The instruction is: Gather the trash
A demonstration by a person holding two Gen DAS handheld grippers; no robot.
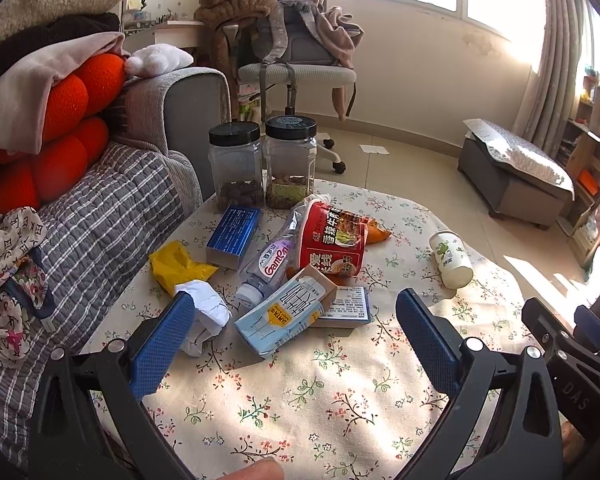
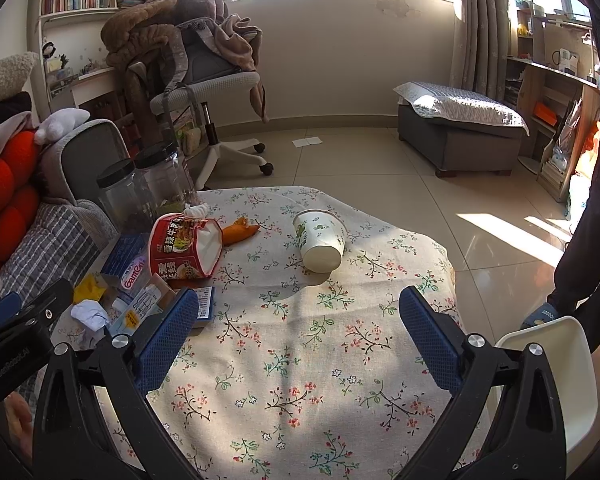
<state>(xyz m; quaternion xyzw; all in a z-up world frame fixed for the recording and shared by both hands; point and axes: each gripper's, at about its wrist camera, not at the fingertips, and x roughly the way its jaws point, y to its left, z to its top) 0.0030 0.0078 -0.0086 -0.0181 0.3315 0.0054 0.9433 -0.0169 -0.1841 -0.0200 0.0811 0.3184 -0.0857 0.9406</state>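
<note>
Trash lies on a table with a floral cloth. My left gripper is open, just short of a pale blue milk carton; crumpled white paper touches its left finger. Behind lie a clear plastic bottle, a red noodle cup on its side, a yellow wrapper, an orange wrapper, blue boxes and a tipped paper cup. My right gripper is open over bare cloth, nearer than the paper cup and noodle cup.
Two black-lidded plastic jars stand at the table's far edge. A sofa with red cushions borders the left. A white bin sits by the table's right side. An office chair and a grey ottoman stand on the tiled floor.
</note>
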